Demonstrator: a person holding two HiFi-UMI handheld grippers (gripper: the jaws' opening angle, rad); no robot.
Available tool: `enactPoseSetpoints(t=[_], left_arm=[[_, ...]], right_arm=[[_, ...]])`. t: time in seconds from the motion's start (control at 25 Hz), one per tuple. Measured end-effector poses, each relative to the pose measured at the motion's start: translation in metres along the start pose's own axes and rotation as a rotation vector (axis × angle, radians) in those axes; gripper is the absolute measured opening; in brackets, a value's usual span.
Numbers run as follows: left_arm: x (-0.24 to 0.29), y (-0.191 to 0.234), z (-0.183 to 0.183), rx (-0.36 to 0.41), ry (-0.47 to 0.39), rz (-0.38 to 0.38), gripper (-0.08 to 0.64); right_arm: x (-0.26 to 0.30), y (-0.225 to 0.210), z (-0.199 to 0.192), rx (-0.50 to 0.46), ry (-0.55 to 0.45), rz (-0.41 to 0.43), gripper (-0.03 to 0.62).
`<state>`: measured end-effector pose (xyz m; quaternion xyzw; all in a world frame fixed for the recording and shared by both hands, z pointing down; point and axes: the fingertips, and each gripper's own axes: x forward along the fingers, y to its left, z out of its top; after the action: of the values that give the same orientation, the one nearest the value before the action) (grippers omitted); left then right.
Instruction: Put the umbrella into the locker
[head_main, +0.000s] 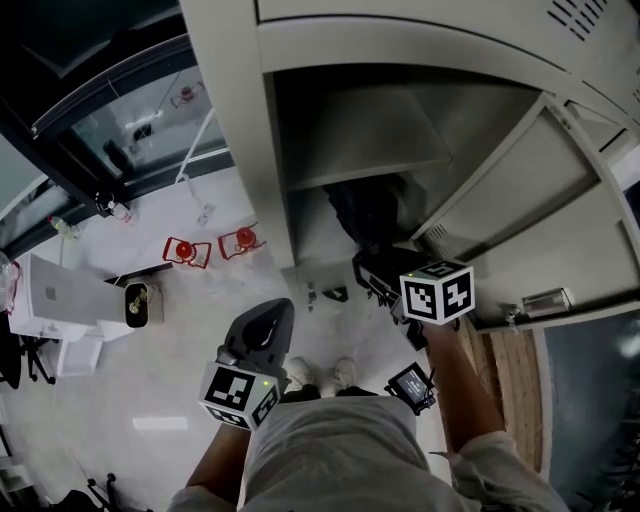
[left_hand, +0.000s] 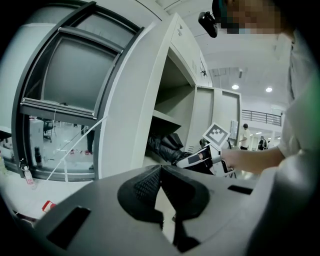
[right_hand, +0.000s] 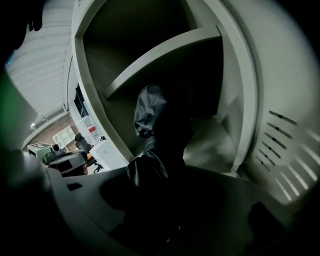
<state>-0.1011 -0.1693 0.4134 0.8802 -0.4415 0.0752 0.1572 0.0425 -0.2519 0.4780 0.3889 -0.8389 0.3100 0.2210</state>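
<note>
Right gripper view: the black umbrella (right_hand: 152, 130) is seen clamped between the jaws of the right gripper (right_hand: 155, 200). Its far end is poked into the open locker (right_hand: 240, 100), under the shelf (right_hand: 160, 55). The left gripper (head_main: 275, 312) is held outside the locker. Its 2 jaws are pressed together, with nothing between them.

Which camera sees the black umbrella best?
The right gripper view: the umbrella fills its middle, poking into the locker under a shelf. The left gripper view shows it small, far off; the head view, only a dark lump inside.
</note>
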Motion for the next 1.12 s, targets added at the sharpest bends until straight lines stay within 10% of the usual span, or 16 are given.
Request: enactPoseSetpoints(t=[1.12], left_arm=[[-0.004, 0.025, -0.006, -0.053, 0.008, 0.019, 0.015]], right_arm=[[0.050, -0.024, 0.016, -0.222, 0.149, -0.172, 0.233]])
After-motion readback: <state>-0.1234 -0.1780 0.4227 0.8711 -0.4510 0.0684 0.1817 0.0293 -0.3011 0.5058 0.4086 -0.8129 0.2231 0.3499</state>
